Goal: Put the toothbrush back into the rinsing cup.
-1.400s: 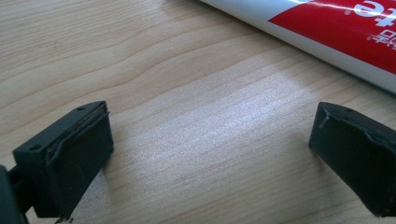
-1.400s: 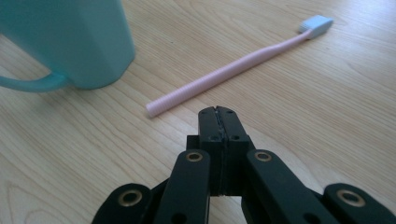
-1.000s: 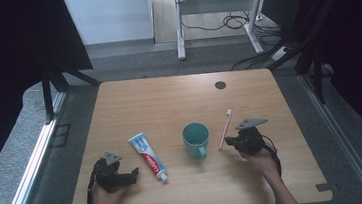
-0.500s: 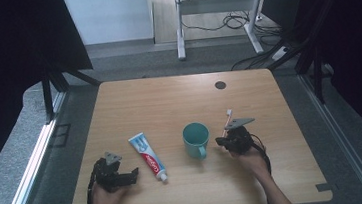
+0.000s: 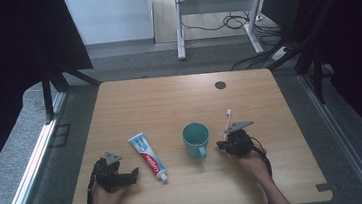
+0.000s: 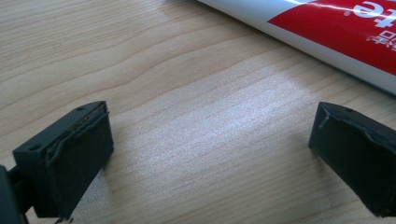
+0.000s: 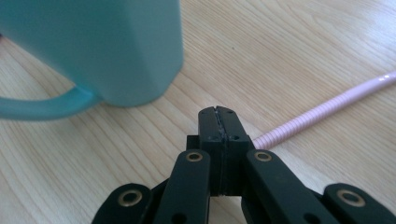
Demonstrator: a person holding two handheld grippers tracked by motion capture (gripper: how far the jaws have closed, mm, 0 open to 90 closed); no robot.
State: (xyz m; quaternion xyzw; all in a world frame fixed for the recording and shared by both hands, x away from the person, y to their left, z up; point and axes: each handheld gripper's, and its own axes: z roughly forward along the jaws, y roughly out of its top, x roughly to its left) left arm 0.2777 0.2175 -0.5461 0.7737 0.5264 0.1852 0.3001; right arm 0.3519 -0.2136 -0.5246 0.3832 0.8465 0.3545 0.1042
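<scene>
High view, nearest first: the left claw (image 5: 126, 176) lies on the wooden surface (image 5: 169, 103) with jaws spread wide and nothing between them, just beside the toothpaste tube (image 5: 148, 157). The right claw (image 5: 223, 145) has its jaws pressed together and empty, with its tip beside the near end of the pink toothbrush (image 5: 226, 123). A teal mug (image 5: 195, 138) stands just left of it.

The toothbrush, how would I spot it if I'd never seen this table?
Start at the wooden table and find the teal mug near its middle. Just right of the mug lies the toothbrush: the only thin pink stick, with a white head pointing away.
</scene>
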